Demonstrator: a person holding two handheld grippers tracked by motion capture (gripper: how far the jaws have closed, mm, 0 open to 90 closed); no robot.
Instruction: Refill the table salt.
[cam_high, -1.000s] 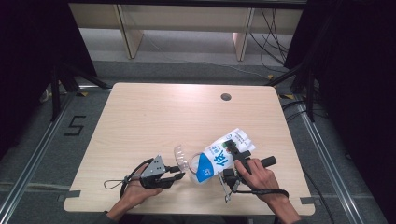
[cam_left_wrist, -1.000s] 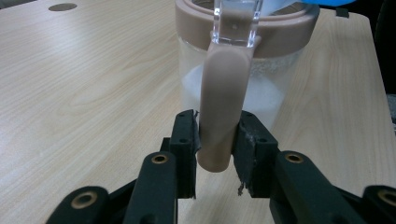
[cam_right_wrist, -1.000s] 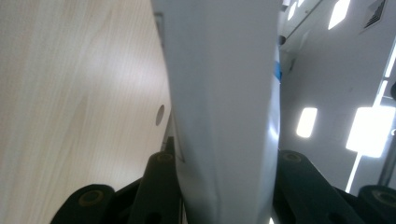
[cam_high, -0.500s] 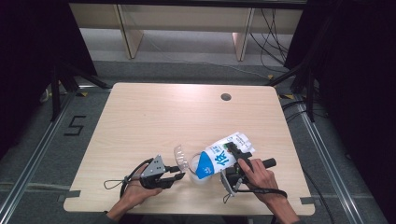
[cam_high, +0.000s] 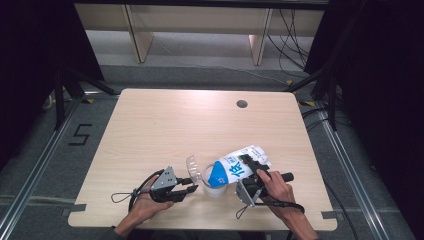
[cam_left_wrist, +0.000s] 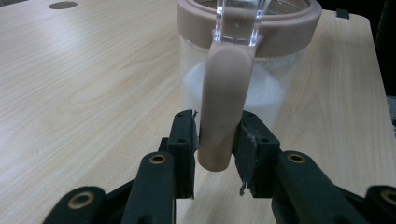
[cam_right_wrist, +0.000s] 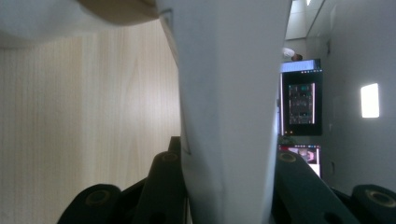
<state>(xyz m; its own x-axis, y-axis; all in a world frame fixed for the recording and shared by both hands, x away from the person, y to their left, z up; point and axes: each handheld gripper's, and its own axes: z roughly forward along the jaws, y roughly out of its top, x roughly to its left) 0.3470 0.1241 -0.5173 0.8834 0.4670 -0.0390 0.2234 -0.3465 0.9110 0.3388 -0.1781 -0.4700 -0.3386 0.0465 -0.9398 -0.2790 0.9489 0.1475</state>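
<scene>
Bag (cam_high: 237, 167) leans over the jar (cam_high: 212, 185), squeezed in the right gripper (cam_high: 250, 176); left gripper (cam_high: 192, 184) pinches the jar's handle (cam_left_wrist: 224, 112).

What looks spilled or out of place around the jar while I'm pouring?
Nothing stands out. The bag is tipped over the jar, held in the right claw. The left claw grips the jar's handle. White powder sits inside the jar, and no powder shows on the table.
</scene>
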